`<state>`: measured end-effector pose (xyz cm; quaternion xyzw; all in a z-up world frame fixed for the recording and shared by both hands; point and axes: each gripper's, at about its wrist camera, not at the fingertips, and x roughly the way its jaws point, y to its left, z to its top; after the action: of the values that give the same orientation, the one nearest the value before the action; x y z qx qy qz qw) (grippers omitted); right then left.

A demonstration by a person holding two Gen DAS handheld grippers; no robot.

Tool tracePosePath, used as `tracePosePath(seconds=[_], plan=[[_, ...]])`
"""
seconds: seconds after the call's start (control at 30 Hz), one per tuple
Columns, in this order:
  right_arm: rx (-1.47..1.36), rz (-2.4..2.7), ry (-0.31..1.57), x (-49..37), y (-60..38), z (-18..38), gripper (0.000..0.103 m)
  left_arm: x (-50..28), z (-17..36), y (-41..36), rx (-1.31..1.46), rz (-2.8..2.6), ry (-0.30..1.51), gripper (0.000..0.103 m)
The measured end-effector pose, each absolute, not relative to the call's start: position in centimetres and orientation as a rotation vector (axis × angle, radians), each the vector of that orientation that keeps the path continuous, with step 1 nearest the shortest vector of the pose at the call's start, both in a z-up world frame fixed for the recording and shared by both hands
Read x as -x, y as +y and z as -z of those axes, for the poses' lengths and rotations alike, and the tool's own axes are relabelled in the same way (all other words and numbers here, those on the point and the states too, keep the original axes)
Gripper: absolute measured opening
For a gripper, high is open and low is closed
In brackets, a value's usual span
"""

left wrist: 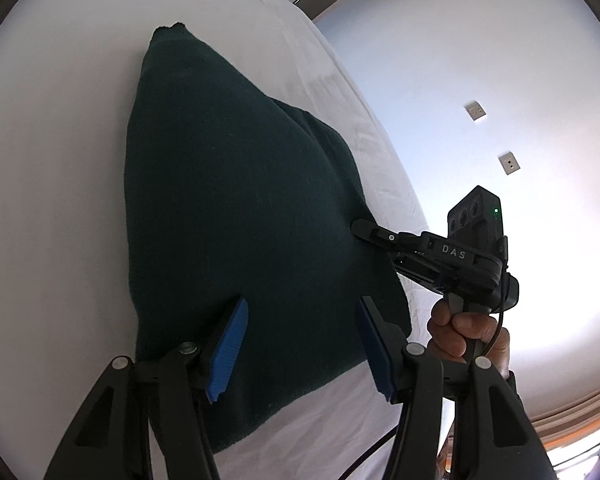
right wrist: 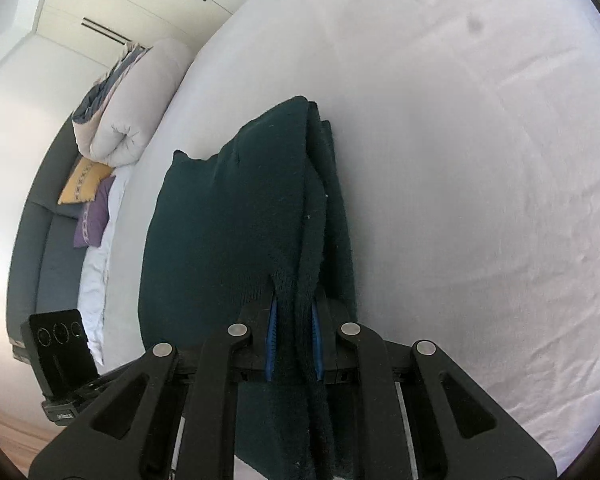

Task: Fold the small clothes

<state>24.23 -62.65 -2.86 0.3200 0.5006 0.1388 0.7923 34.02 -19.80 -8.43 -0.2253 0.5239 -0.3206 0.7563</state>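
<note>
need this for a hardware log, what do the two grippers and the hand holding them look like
Both are black plastic linkage frames with silver round pivot pins and blue ribbed pads on the fingers. The right gripper carries white "DAS" lettering, a black box with three round lenses and a green light, plus a thin black cable. The bare hand grips its black handle; no sleeve is clearly visible.

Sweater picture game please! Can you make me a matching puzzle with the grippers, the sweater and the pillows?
Things:
1. left gripper
2. right gripper
3. sweater
4. yellow pillow

States:
A. lies on the white bed
B. pinching knit fabric
C. open, holding nothing
D. rests beside a purple pillow

Pairs: 1-C, 2-B, 3-A, 4-D
</note>
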Motion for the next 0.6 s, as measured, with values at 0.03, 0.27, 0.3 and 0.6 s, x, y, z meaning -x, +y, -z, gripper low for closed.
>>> tracePosePath(seconds=[0.03, 0.27, 0.3, 0.6], plan=[[-0.699, -0.301, 1.078, -24.3, -62.9, 3.0, 0.012, -34.2, 8.5, -19.9, 0.497, 0.696, 1.145, 0.059], [-0.823, -0.306, 1.067, -23.5, -64.4, 4.7, 0.022, -33.7, 9.1, -20.8, 0.447, 0.684, 1.17, 0.059], [-0.839, -0.299, 1.071, -23.2, -64.4, 4.5, 0.023, -33.8, 9.3, -21.0, 0.448, 0.685, 1.178, 0.059], [-0.701, -0.352, 0.971, -21.2, -63.0, -2.5, 0.031, -34.3, 9.4, -21.9, 0.462, 0.687, 1.185, 0.059]])
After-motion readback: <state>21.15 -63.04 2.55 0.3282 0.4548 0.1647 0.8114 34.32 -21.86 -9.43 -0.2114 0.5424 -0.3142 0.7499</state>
